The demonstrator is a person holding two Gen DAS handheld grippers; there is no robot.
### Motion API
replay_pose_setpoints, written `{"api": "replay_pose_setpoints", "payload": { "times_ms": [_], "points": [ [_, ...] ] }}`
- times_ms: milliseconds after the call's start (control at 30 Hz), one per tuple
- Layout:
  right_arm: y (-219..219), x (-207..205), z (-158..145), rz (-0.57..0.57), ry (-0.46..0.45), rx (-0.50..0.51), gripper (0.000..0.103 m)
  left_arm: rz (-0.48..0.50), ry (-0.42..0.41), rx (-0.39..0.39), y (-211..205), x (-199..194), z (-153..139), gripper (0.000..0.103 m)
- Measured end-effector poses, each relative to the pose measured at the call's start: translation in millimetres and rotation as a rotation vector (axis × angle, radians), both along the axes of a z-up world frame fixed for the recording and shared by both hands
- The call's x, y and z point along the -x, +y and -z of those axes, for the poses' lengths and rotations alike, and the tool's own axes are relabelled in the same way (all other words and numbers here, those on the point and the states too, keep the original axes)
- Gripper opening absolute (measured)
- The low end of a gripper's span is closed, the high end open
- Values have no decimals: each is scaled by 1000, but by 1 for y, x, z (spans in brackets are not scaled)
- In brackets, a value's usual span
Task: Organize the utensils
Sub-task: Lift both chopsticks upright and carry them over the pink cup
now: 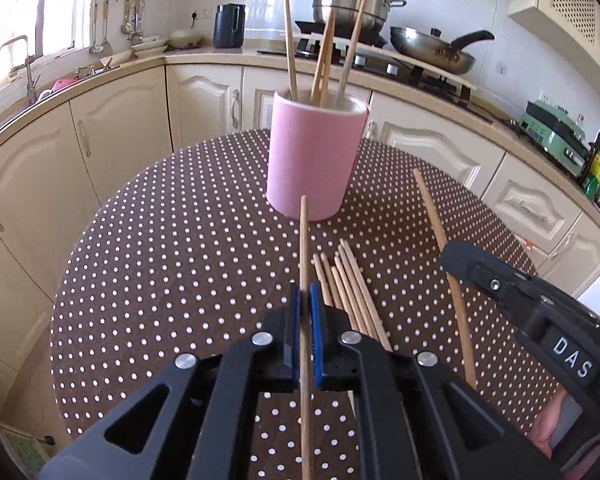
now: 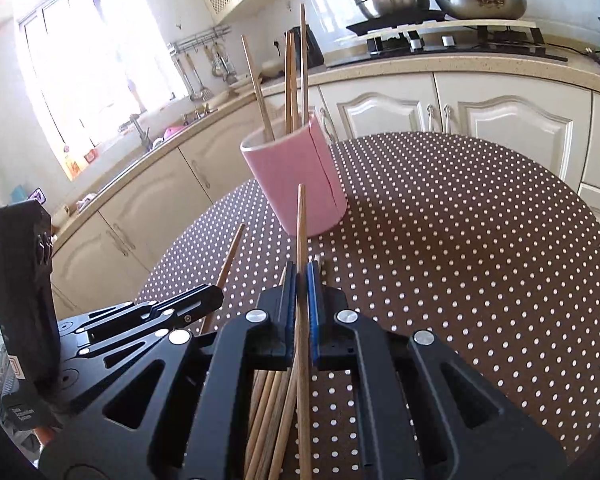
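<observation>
The right gripper (image 2: 301, 280) is clamped on one chopstick (image 2: 301, 224) that points ahead at the pink holder (image 2: 296, 184), where four chopsticks (image 2: 290, 80) stand. Beneath it lie loose chopsticks (image 2: 270, 412) on the dotted desk (image 2: 460, 260). The left gripper (image 2: 204, 296) sits to its left.

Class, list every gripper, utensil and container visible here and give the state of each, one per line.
Left gripper: shut on one chopstick.
Right gripper: shut on another chopstick.
Pink cup: upright, holding four chopsticks.
Loose chopsticks: lying bundled on the table.
Wok: on stove.
</observation>
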State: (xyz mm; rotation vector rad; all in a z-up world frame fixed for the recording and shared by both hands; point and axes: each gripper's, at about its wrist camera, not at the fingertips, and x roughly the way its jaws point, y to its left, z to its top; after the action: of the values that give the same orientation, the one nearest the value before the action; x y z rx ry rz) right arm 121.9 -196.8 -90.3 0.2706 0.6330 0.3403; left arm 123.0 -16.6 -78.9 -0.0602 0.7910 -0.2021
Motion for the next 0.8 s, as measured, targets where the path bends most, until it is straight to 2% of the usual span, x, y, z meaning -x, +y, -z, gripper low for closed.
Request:
{"api": "replay_pose_setpoints", "payload": {
  "times_ms": [400,800],
  "points": [
    [-2,3,-34,3,-108,-12,6,-23,-127,24,10,-5,-39,5],
    [1,-1,-68,0,-209,-4,6,-12,-225,30,2,-8,-76,5]
  ]
}}
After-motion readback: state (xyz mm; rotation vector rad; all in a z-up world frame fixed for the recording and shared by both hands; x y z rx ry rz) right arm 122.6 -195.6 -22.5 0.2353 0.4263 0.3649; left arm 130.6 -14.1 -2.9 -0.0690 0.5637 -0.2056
